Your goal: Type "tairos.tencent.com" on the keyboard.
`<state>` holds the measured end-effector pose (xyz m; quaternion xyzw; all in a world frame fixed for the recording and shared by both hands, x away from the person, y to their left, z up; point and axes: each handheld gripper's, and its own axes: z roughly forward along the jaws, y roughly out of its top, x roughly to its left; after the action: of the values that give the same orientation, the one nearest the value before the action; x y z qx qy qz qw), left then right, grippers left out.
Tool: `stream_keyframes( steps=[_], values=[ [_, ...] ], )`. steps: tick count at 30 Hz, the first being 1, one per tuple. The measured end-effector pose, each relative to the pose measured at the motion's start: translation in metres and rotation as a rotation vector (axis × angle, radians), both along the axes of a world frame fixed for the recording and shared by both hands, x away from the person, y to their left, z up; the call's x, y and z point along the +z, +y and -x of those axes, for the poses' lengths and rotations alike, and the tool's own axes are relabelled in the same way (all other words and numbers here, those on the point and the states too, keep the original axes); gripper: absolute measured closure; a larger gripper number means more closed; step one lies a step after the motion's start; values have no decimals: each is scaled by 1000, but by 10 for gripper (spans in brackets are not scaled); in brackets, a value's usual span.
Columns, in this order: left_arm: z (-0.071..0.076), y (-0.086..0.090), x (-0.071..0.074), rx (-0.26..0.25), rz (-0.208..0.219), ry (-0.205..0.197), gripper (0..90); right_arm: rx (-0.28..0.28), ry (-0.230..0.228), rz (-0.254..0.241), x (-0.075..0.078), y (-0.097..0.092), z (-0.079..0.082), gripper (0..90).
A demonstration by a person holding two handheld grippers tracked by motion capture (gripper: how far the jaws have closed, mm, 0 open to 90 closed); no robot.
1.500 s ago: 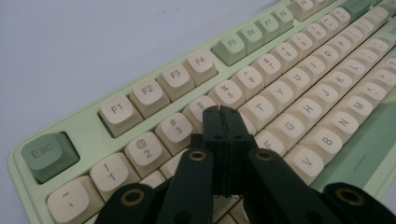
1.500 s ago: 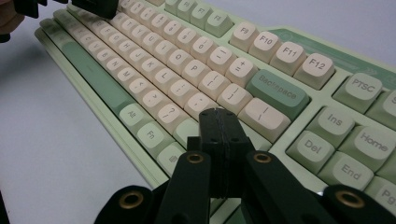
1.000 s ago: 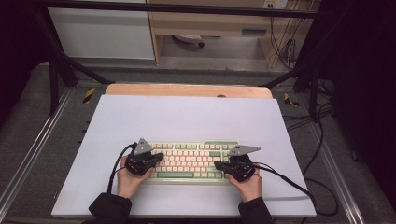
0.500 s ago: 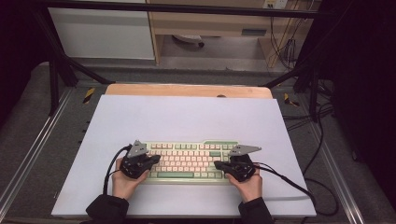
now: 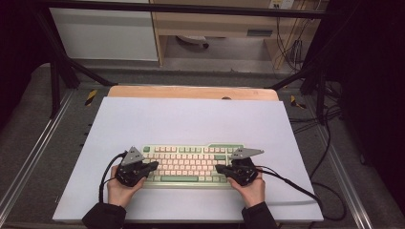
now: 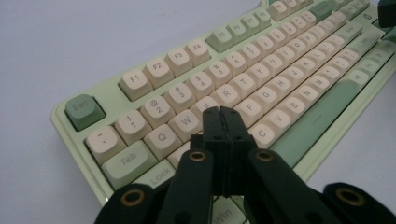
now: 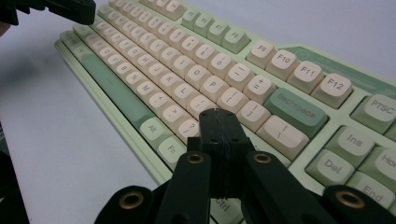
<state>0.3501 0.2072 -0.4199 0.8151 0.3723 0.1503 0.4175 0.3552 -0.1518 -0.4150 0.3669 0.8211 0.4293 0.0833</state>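
A pale green keyboard (image 5: 186, 163) with cream keys lies near the front of the white mat. My left gripper (image 5: 154, 165) rests over its left end with its jaws shut and nothing between them. In the left gripper view, the left gripper (image 6: 220, 112) hovers just above the keyboard (image 6: 261, 84), around the letter keys right of Tab and Caps Lock. My right gripper (image 5: 218, 168) sits over the right end, also shut and holding nothing. In the right gripper view, the right gripper (image 7: 216, 114) hangs above the keyboard (image 7: 187, 51), near the slash key, below Backspace.
The white mat (image 5: 191, 119) covers most of the table, and a wooden strip (image 5: 191, 92) shows along its back edge. Black cables (image 5: 296, 183) trail from the right gripper across the mat's right side. Metal rails (image 5: 28, 157) run along both sides of the table.
My left gripper has slid a little to the left along the keyboard's left end. The right gripper and the keyboard have not moved.
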Motion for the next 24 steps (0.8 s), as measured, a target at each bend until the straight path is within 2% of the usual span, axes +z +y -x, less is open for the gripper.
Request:
stream_keyframes(
  steps=[8,17,24],
  values=[
    [3,8,-2,9,0,5,900,25,-6,4,3,13,-1,900],
    [2,11,-5,18,4,14,900,74,-2,6,3,43,-2,900],
    [2,12,-6,19,10,15,900,96,7,-1,0,59,-4,900]
  ],
)
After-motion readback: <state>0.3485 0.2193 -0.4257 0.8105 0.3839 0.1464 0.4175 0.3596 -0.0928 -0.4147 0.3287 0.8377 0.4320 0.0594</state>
